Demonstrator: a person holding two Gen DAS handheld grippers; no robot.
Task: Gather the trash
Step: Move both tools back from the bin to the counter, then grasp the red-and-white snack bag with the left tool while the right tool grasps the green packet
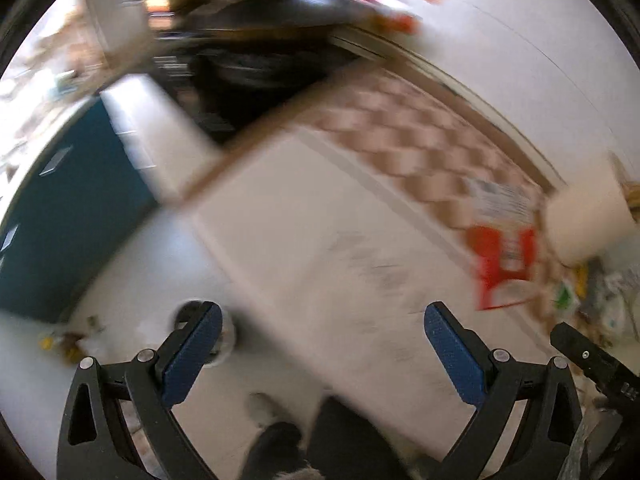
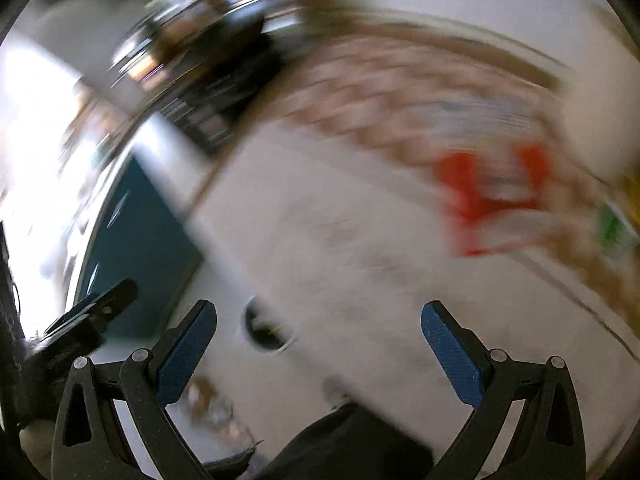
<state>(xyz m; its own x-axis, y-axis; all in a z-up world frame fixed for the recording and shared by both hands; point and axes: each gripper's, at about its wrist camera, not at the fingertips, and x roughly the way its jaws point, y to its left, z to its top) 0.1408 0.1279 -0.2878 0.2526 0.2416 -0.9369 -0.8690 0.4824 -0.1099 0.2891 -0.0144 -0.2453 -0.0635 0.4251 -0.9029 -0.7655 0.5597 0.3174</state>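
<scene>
Both views are blurred by motion. My left gripper [image 1: 322, 320] is open and empty above a white table [image 1: 320, 208]. My right gripper [image 2: 318, 318] is open and empty over the same table [image 2: 340, 200]. A red-and-white wrapper [image 1: 504, 264] lies at the table's right end and shows in the right wrist view [image 2: 492, 196]. Mixed trash [image 1: 588, 296] is piled at the far right beside a white paper roll [image 1: 588, 216]. Small scraps [image 1: 64, 340] lie on the floor at the left. A round bin [image 2: 266, 330] stands on the floor beside the table.
A teal cabinet [image 1: 68, 208] stands left of the table. A checkered mat [image 1: 420, 140] covers the table's far part. Dark furniture [image 1: 256, 60] stands behind. The person's shoe [image 1: 276, 440] is below. The other gripper's body [image 1: 592, 360] shows at the right edge.
</scene>
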